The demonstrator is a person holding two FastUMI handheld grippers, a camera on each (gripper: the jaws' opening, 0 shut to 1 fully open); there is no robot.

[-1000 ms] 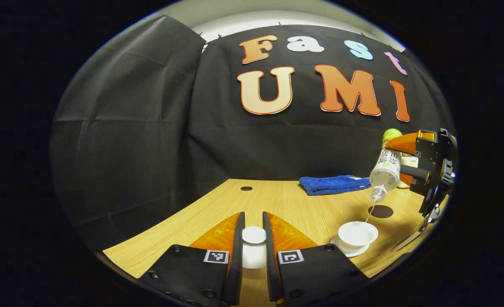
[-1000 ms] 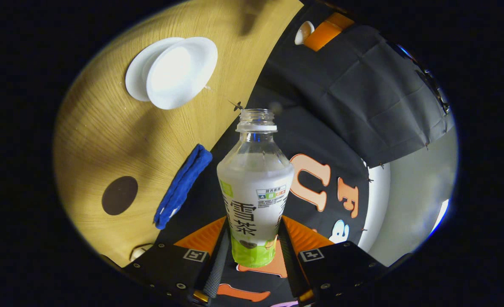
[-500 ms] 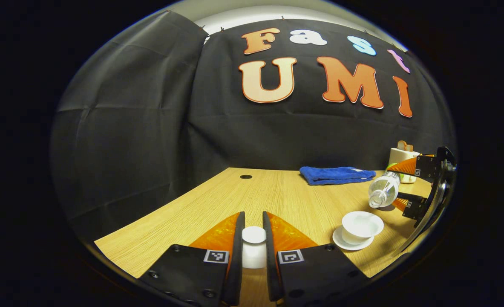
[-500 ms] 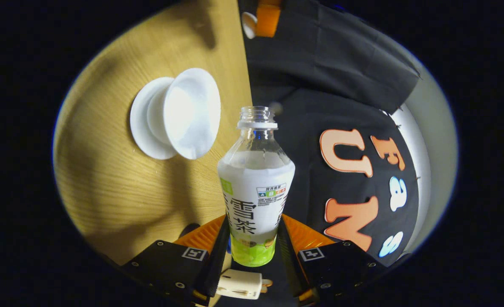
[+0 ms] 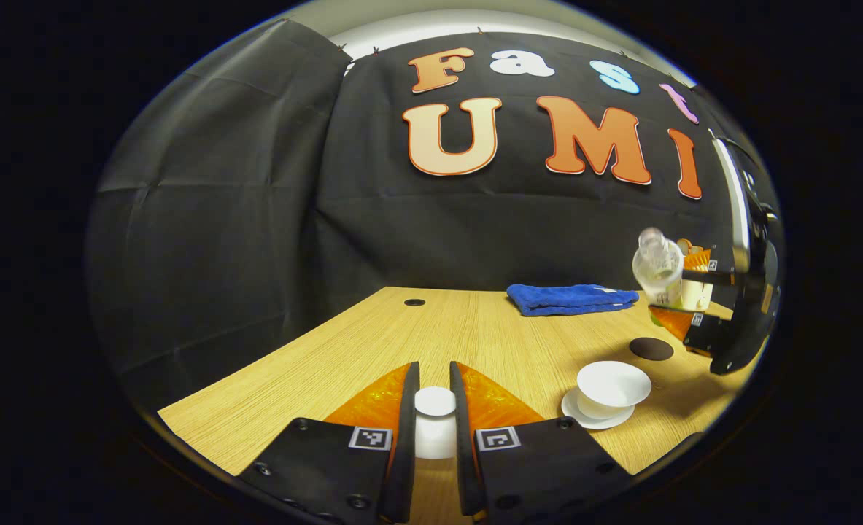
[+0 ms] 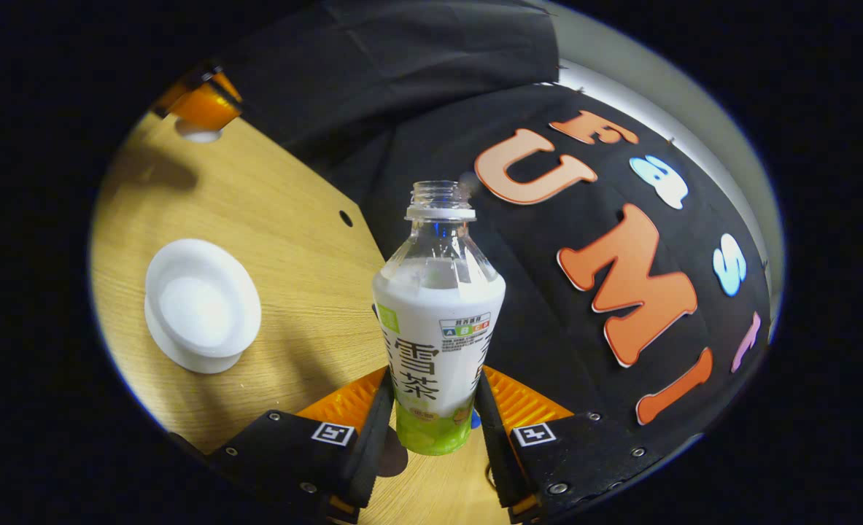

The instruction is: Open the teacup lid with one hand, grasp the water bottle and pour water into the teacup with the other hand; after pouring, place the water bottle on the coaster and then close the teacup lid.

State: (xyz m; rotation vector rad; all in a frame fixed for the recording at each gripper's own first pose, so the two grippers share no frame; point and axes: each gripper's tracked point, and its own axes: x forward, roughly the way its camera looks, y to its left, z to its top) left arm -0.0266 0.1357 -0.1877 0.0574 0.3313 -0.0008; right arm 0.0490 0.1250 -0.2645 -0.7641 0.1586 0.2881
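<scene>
My left gripper [image 5: 435,397] is shut on the white teacup lid [image 5: 435,408], low over the table's near side. The open white teacup [image 5: 613,380] stands on its saucer [image 5: 590,417] to the right. Beyond it lies the dark round coaster [image 5: 651,348]. Above and just behind the coaster, the uncapped water bottle [image 5: 657,271] is held nearly upright. In the right gripper view my right gripper [image 6: 433,379] is shut on the bottle [image 6: 438,321] at its labelled lower body. The teacup [image 6: 201,310] sits to the left of it, and the left gripper [image 6: 198,109] with the lid shows far off.
A folded blue towel [image 5: 573,297] lies at the back of the wooden table [image 5: 475,343]. A small white holder [image 5: 696,292] stands behind the bottle. A cable hole [image 5: 414,302] sits near the back wall. The table's left half is bare wood.
The bottle swung from mouth-down over the teacup, with water streaming, to nearly upright, and drew back from the cup toward the coaster. My left gripper with the lid barely moved.
</scene>
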